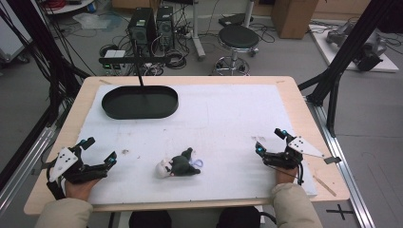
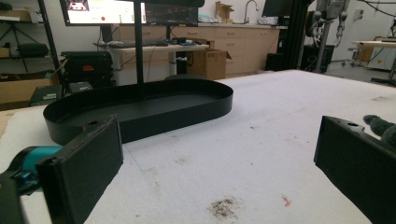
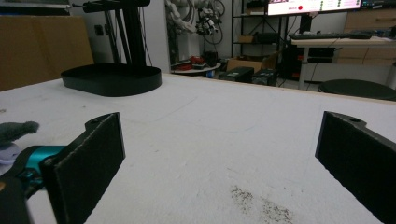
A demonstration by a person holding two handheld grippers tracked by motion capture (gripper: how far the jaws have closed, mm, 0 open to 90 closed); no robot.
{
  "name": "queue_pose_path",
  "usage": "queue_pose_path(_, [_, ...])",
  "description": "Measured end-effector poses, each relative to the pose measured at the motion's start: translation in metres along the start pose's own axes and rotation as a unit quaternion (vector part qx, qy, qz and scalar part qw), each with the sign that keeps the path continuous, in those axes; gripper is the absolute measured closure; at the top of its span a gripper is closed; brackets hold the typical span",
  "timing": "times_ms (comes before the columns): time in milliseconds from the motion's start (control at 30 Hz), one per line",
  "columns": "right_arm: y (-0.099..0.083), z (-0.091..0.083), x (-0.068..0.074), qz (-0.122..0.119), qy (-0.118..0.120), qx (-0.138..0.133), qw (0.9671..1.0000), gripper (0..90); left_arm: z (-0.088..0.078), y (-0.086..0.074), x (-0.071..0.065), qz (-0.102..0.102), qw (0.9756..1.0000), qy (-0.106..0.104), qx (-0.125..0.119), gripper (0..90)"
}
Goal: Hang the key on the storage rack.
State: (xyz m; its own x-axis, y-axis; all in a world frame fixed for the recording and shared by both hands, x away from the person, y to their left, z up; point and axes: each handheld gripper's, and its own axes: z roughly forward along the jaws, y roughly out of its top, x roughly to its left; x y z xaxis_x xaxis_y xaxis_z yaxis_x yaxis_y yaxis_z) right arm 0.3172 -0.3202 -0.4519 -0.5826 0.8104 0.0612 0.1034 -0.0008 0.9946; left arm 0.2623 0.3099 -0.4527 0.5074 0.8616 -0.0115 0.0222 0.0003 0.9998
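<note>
Your table [image 1: 294,102] is a light wood top, almost fully covered by a white mat [image 1: 228,118] with a few dirt specks; its near edge is cut off by your sleeves at the bottom of the high view.

Black oval tray [image 1: 139,101] sits on the mat's far left. A thin black post crosses in front of it, hiding part of the rim. The left gripper view shows the tray [image 2: 140,109] close ahead, inside looks bare, but the far wall blocks the back floor. In the right gripper view it [image 3: 112,79] sits far off to the left.

Left gripper [image 1: 100,153] rests at the near left corner in your left hand [image 1: 78,187], jaws spread wide, holding nothing. Its own view shows mat between the jaws. Right gripper [image 1: 270,142] rests at the near right edge in your right hand [image 1: 285,176], also wide apart, nothing between the jaws.

Small soft toy [image 1: 179,165] lies on the mat near the front edge, between the two grippers and apart from both. Dark grey-green body, white part at its left end, a pale bluish bit at its right. Too small to tell what figure it is. The left gripper view catches only a fuzzy dark tip [image 2: 380,126] behind the right-hand jaw; the right gripper view catches a blurred grey bit [image 3: 16,130] at the left edge.
</note>
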Motion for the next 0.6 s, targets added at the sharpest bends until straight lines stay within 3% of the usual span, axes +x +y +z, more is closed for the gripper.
queue_pose_path(433, [-0.0001,-0.0004,-0.0005,0.003,-0.001,-0.003,1.0,0.5,0.0023,0.0011,0.0004,0.004,0.9999,-0.004,0.016,1.7])
queue_pose_path(600, [0.0,-0.0003,-0.0002,0.004,-0.001,-0.003,1.0,0.5,0.003,0.0017,-0.0001,-0.003,0.9998,0.012,0.018,1.7])
